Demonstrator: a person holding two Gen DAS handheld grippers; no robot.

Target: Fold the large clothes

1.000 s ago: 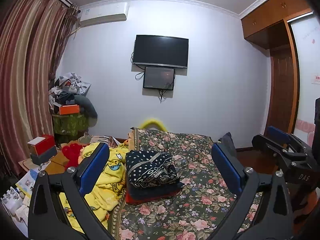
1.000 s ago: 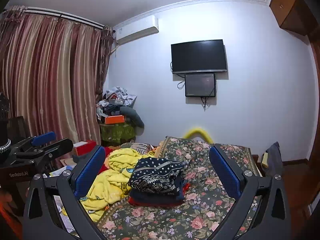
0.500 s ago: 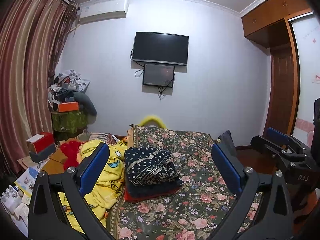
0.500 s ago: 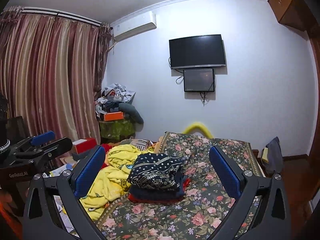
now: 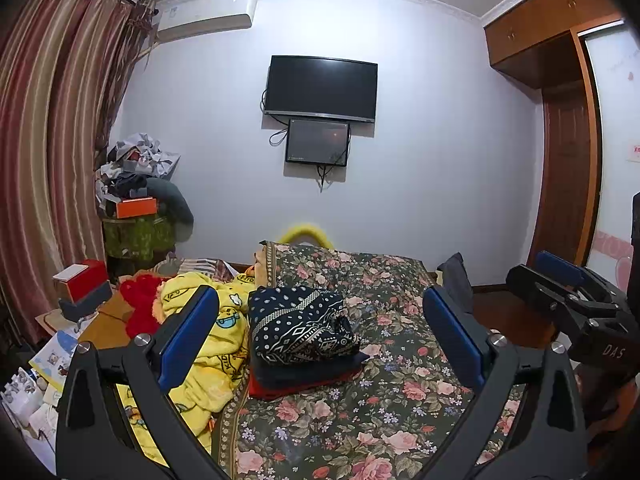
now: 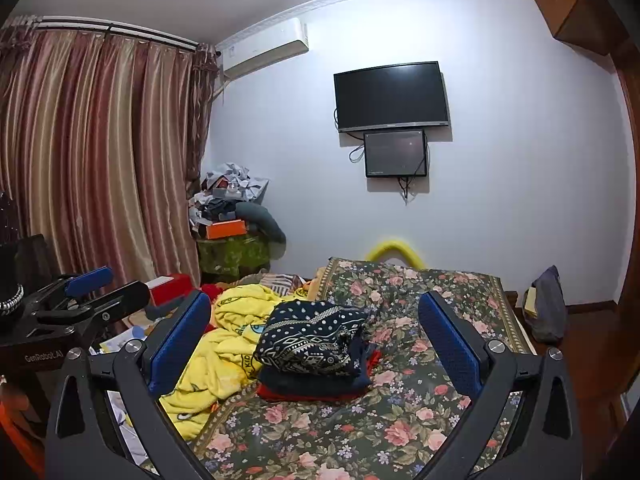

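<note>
A folded stack of clothes sits on the floral bed cover (image 5: 392, 396): a navy patterned garment (image 5: 300, 326) on top, a dark blue one under it, a red one (image 5: 280, 390) at the bottom. The stack also shows in the right wrist view (image 6: 316, 340). A crumpled yellow cartoon-print garment (image 5: 216, 344) lies left of the stack, and shows in the right wrist view (image 6: 224, 344). My left gripper (image 5: 320, 332) is open and empty, held back from the stack. My right gripper (image 6: 314, 332) is open and empty too. Each gripper shows at the other view's edge.
A red plush item (image 5: 138, 304) lies beside the yellow garment. A cluttered side table with a red box (image 5: 82, 280) stands at left by the curtain (image 5: 48, 160). A dark bag (image 6: 548, 304) sits at the bed's right. A TV (image 5: 320, 84) hangs on the far wall.
Both views have tilted up a little, so the bed and stack sit slightly lower in frame. Nothing on the bed has moved and both grippers stay open.
</note>
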